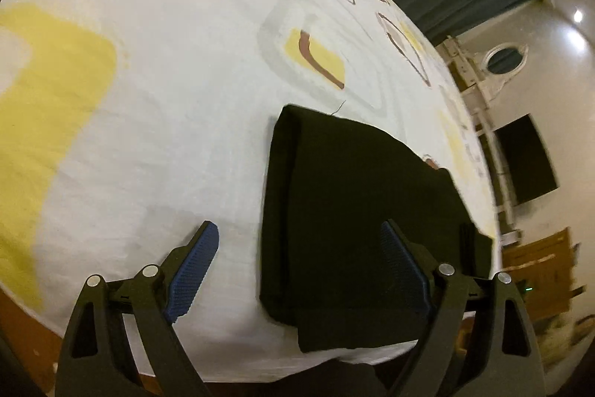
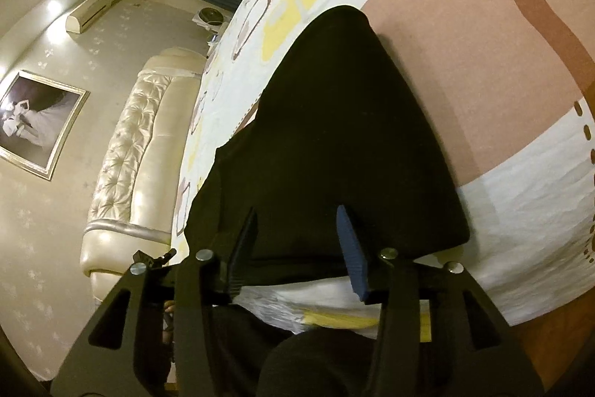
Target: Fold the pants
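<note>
Black pants (image 1: pixel 353 211) lie folded into a compact block on the bed near its front edge; they also show in the right wrist view (image 2: pixel 334 136). My left gripper (image 1: pixel 299 237) is open and empty, held above the left part of the pants, its right finger over the cloth and its left finger over the sheet. My right gripper (image 2: pixel 297 226) is open and empty, hovering over the near edge of the pants, with nothing between its blue pads (image 2: pixel 351 248).
The bed sheet (image 1: pixel 167 99) is white with yellow, brown and grey shapes. A cream tufted headboard (image 2: pixel 126 155) and a framed picture (image 2: pixel 33 125) are at the left in the right wrist view. Wooden furniture (image 1: pixel 539 266) stands beyond the bed's right side.
</note>
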{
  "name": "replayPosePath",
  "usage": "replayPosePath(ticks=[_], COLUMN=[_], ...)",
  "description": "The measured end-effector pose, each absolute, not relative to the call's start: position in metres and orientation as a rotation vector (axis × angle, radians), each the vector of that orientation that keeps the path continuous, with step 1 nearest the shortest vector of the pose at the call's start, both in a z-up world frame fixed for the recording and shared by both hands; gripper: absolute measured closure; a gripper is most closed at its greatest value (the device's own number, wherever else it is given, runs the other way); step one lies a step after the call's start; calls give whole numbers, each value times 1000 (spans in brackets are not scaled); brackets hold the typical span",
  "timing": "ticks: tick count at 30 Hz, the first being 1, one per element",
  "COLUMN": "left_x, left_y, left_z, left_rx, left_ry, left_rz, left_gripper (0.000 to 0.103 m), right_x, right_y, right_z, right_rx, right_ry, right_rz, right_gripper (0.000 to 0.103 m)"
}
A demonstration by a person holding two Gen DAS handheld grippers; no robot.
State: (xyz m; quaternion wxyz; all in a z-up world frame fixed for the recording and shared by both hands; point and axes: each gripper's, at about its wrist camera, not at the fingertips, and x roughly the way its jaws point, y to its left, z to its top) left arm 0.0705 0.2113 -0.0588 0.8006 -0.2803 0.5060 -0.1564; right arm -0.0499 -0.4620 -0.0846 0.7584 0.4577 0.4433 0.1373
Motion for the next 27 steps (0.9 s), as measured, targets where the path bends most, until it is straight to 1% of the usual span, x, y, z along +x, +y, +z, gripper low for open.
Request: replayPosePath(ticks=[2, 5, 8, 9, 10, 11, 12, 16, 20, 27], left_x=[76, 88, 98, 100, 101, 103, 105, 100, 102, 102], left_y=[208, 197, 179, 171, 167, 164, 161, 154, 144, 123], left_z=[-61, -65, -70, -72, -74, -78, -83, -73, -54, 3], left_rx=[-620, -635, -634, -627, -632, -643, -652, -607, -579, -590], left_ry=[1084, 1099, 1127, 1139, 1151, 1176, 1196, 1169, 1158, 1105], left_rz=[-362, -413, -468, -476, -486, -484, -465, -438, -413, -437], left_gripper=[17, 17, 31, 45, 69, 80, 83, 88, 89, 89], right_x=[-48, -48, -47, -47, -47, -47, -48, -47, -47, -47], right_y=[-460, -458, -458, -458, -458, -458, -458, -456, -454, -450], right_z=[-83, -83, -83, -84, -84, -84, -84, -83, -81, -77], right_rx=[991, 987, 986, 989, 992, 993, 993, 987, 987, 970], right_ry=[965, 960, 956, 954, 953, 952, 951, 944, 935, 923], right_rz=[295, 296, 299, 299, 299, 298, 297, 302, 307, 316], right_gripper=[54, 53, 52, 52, 52, 52, 52, 48, 42, 33])
